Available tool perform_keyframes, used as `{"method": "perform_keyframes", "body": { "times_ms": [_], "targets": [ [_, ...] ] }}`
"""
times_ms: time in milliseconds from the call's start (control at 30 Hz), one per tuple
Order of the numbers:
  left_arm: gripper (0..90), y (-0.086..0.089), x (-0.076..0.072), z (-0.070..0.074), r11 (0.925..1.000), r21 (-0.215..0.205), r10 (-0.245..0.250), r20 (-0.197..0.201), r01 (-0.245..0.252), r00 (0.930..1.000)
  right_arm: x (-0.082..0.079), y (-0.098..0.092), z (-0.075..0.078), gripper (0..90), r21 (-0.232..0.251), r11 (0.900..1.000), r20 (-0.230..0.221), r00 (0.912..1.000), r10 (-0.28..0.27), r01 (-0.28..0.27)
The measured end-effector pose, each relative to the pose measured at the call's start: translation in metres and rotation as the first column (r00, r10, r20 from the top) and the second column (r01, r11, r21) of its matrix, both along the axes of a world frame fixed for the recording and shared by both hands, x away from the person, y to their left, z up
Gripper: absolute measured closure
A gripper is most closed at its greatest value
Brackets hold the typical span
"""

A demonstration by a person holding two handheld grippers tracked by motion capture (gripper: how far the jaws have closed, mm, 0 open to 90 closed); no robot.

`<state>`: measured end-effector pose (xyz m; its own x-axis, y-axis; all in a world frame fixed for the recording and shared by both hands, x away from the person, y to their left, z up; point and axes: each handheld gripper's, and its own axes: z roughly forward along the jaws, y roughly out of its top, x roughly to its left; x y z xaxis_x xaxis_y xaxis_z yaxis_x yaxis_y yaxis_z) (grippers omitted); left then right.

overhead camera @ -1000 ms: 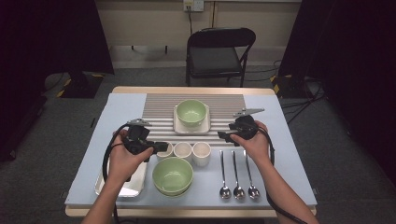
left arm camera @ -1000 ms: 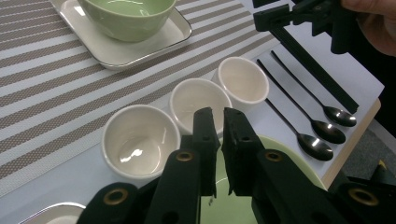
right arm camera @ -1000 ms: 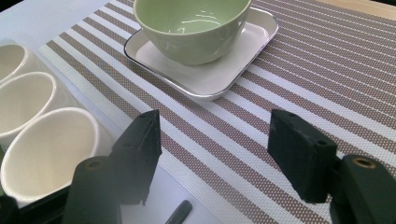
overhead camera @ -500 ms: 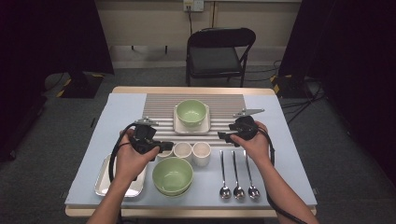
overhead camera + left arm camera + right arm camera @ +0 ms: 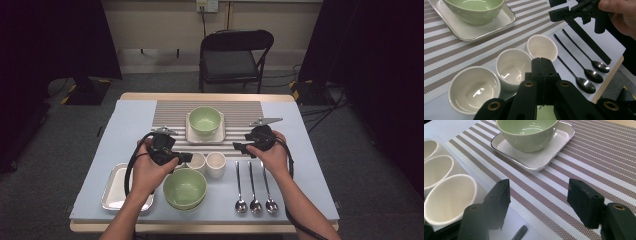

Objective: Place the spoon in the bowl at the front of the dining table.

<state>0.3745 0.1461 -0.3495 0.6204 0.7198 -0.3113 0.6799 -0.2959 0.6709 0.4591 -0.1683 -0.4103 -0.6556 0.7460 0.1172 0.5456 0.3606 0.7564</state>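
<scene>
Table under pale blue cover, striped mat, steel tray, green bowl, cups, three spoons

- Overhead light is falling evenly on the table in the high view, while the room around it is sinking into near black.
- Bright glints are showing on the spoons and inside the white cups.
- The left gripper is looking soft, perhaps out of focus, being so close to its camera.
- The green bowl is catching white highlights on its rim.
- Shadows are staying faint and short.
</scene>
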Motion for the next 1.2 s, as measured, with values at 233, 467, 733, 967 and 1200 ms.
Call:
{"method": "perform_keyframes", "body": {
  "times_ms": [233, 467, 733, 967, 1200],
  "targets": [
    [90.0, -0.007, 0.0, -0.001, 1.0, -0.001, 0.005, -0.007, -0.005, 1.0, 0.0, 0.0, -0.001, 34.6, -0.001, 1.0, 0.004, 1.0, 0.003, -0.003],
    [90.0, -0.013, 0.0, -0.002, 0.9999, -0.007, 0.01, -0.009, -0.01, 0.9999, -0.001, 0.002, -0.003, 34.6, -0.003, 1.0, -0.002, 1.0, 0.007, -0.007],
    [90.0, -0.017, -0.001, -0.003, 0.9999, -0.008, 0.009, -0.009, -0.009, 0.9999, -0.001, 0.004, -0.005, 34.8, -0.008, 1.0, -0.004, 0.9999, 0.012, -0.012],
    [90.0, -0.023, -0.003, -0.003, 0.9999, -0.007, -0.008, -0.009, 0.008, 0.9999, -0.002, 0.005, -0.006, 34.6, -0.008, 1.0, -0.011, 0.9998, 0.015, -0.015],
    [90.0, -0.03, -0.004, -0.002, 0.9997, -0.021, -0.013, -0.01, 0.013, 0.9999, -0.002, 0.005, -0.006, 34.5, -0.008, 1.0, -0.015, 0.9998, 0.01, -0.011]
  ]
}}
